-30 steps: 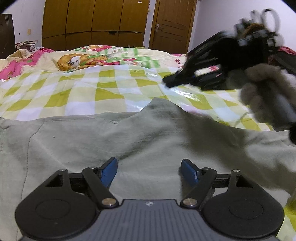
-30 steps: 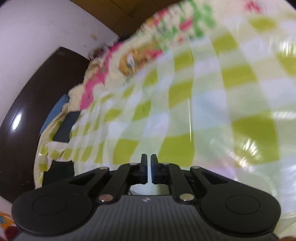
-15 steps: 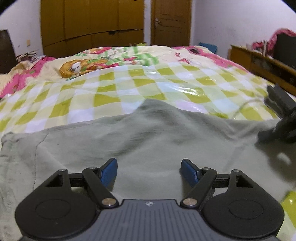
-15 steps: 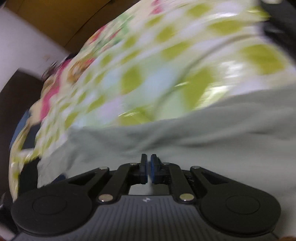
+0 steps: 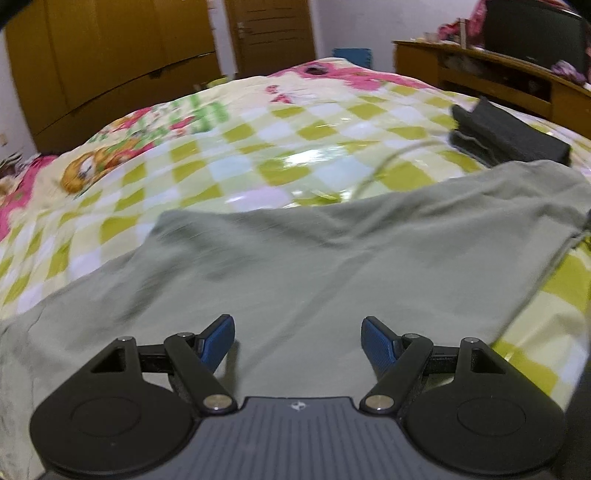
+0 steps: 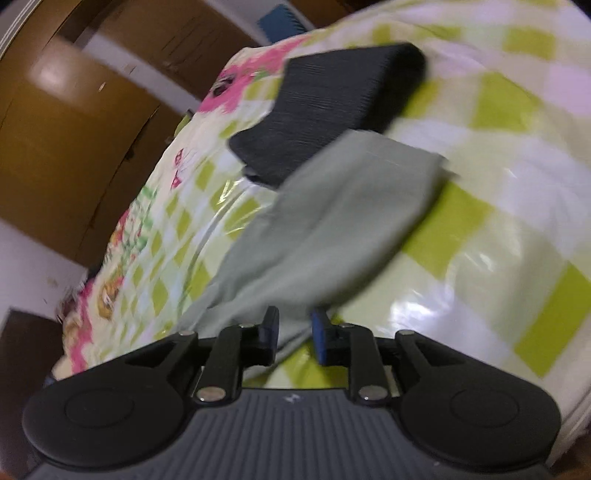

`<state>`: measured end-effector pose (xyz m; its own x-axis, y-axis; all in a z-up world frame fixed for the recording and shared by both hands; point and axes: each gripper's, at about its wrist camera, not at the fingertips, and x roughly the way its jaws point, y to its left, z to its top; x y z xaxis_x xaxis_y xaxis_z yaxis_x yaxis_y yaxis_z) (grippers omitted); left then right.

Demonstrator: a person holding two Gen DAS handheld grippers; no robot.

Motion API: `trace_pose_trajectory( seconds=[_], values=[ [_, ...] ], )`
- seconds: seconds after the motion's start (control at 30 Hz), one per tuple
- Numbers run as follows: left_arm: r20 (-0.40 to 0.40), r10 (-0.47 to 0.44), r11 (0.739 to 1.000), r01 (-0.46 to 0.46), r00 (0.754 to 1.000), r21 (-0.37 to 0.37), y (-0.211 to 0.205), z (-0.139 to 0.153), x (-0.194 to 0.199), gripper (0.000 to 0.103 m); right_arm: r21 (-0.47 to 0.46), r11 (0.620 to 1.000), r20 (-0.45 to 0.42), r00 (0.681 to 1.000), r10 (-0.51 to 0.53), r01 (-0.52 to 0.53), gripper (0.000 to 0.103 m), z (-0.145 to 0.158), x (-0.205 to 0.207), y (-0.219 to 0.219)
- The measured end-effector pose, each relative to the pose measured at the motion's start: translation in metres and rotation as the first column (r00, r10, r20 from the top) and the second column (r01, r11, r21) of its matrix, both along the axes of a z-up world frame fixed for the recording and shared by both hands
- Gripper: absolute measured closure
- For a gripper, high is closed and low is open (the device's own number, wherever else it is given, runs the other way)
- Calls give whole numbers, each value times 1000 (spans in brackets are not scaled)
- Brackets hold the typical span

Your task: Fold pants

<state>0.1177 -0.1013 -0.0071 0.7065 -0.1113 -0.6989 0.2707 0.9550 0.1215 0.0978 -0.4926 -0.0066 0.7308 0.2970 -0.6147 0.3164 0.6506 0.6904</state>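
Grey-green pants (image 5: 295,258) lie spread across the checked bedspread (image 5: 229,173). My left gripper (image 5: 297,338) hovers low over the middle of the cloth, jaws wide open and empty. In the right wrist view a leg of the pants (image 6: 332,221) runs away from my right gripper (image 6: 293,332). Its jaws stand partly open at the near edge of that leg, with cloth showing between them. The view is blurred.
A folded dark garment lies on the bed beyond the leg end (image 6: 325,107) and shows at the right in the left wrist view (image 5: 506,136). Wooden wardrobes (image 5: 110,62) and a door (image 5: 273,33) stand behind the bed, a wooden desk (image 5: 509,77) at right.
My right gripper has swung down from the bedspread to the pants leg and its jaws have parted. The left view has turned rightward. The right gripper has left that view.
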Motion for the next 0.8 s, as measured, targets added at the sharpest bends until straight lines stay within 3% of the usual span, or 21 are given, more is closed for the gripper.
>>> trace_pose_trajectory(
  seconds=[0.23, 0.4, 0.8],
  values=[
    [13, -81, 997, 81, 997, 10, -31, 9, 0, 15, 86, 993, 16, 997, -78, 77, 80, -24, 5, -13],
    [1, -121, 993, 121, 993, 0, -47, 8, -2, 15, 82, 988, 27, 990, -136, 134, 79, -23, -1, -22],
    [-14, -167, 986, 167, 986, -5, -62, 3, -2, 15, 169, 963, 77, 971, -227, 211, 73, -43, 10, -32]
  ],
)
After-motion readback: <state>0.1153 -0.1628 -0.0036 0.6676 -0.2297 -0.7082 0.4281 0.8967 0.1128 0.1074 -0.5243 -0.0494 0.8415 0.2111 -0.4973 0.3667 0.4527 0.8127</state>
